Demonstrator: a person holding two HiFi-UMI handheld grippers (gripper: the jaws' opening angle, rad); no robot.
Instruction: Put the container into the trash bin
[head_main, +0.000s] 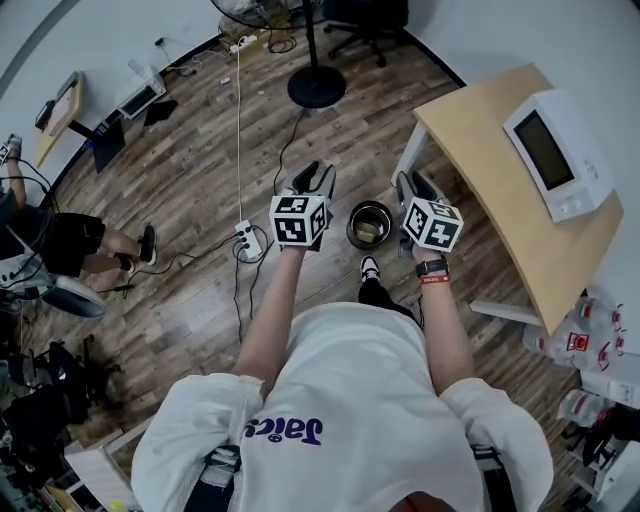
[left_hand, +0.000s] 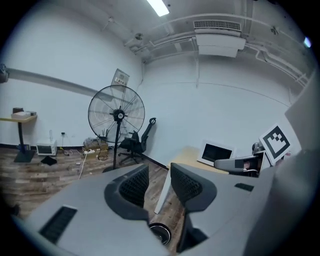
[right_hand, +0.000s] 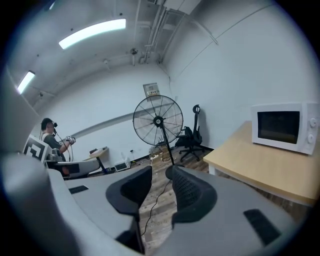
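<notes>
1. My left tongs (head_main: 312, 178) are spread part way with nothing between the pads. The left gripper view shows only floor through the gap.
2. My right tongs (head_main: 415, 185) stand the same: a moderate gap, pads bare, pinching nothing.
3. The trash bin (head_main: 349, 225) sits on the floor below and between the two tongs. A pale yellowish thing lies inside it, which I take for the container (head_main: 369, 231). By that reading the drop is done and I hold nothing.
4. I judge the container to be small and light, probably thin-walled, so it would flex under a hard squeeze. If I had to lift it again, I would take it across two opposite walls near the rim, with a gentle pinch. Its material is too small to tell.
5. Only the head view looks down into the bin and shows its contents.
6. The left gripper view catches just a sliver of the bin's rim under my left tongs, none of the inside.
7. The right gripper view misses the bin altogether. It shows a cable (right_hand: 159, 192) on the floor ahead of my right tongs, a fan (right_hand: 158, 120) beyond, the bench (right_hand: 260, 167) with its microwave (right_hand: 285, 127) to their right, and a person (right_hand: 50, 135) far off to their left.
</notes>
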